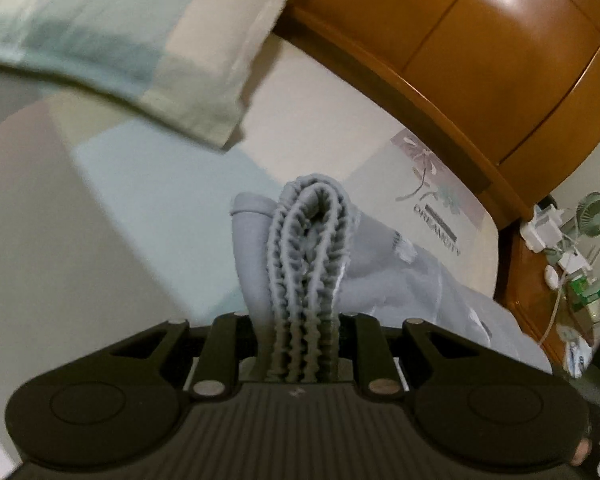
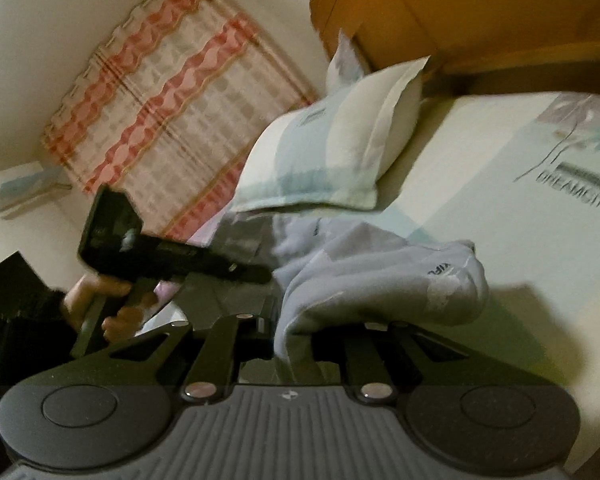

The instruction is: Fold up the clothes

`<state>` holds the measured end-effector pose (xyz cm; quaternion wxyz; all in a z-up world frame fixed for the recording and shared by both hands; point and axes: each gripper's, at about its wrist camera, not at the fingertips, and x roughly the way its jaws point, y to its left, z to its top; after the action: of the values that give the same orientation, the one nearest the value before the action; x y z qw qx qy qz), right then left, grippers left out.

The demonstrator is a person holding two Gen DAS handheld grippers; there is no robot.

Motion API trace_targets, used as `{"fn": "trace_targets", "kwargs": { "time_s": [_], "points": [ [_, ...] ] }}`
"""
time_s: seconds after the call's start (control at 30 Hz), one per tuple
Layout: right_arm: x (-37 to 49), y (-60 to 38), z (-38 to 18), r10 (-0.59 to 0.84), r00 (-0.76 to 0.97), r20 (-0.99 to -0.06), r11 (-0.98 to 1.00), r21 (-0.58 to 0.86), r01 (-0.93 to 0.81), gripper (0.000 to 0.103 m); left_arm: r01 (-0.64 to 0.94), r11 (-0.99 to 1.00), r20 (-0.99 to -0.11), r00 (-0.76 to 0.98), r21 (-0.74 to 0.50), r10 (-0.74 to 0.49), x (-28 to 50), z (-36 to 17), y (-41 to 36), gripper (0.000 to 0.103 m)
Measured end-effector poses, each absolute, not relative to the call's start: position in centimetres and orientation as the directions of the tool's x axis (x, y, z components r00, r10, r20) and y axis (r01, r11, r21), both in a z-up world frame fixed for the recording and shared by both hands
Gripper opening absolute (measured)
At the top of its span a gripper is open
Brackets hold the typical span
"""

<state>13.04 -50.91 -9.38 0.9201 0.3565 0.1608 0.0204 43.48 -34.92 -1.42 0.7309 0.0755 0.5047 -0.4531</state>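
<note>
Garment [image 1: 300, 248] between left claw [image 1: 296, 332] fingers

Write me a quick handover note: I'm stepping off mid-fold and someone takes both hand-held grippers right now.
Left hand-held gripper: shut on the ribbed hem of the grey sweatshirt, bunched double.
Right hand-held gripper: shut on another edge of it.
The sweatshirt hangs crumpled between both, over the bed sheet, near the pillow.
Done: both edges gripped.
Left: spread it flat, then fold; no clean fold shows yet.
</note>
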Motion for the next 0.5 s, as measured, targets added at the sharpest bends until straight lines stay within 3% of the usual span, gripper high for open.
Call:
{"fn": "trace_targets", "kwargs": {
  "time_s": [0.33, 0.5],
  "points": [
    [13.9, -52.3, -11.6, 0.035, 0.957, -0.288, 0.725, 0.667, 0.174, 0.014, 0.832, 0.512, -0.876, 0.070, -0.212, -0.477, 46.7, -1.1, -47.6, 0.018],
    [14.4, -52.7, -12.9, 0.012, 0.950, -0.313, 0.729, 0.653, 0.206, 0.014, 0.819, 0.531, -0.879, 0.071, -0.219, -0.471, 48.1, -2.5, -48.4, 0.018]
  ]
}}
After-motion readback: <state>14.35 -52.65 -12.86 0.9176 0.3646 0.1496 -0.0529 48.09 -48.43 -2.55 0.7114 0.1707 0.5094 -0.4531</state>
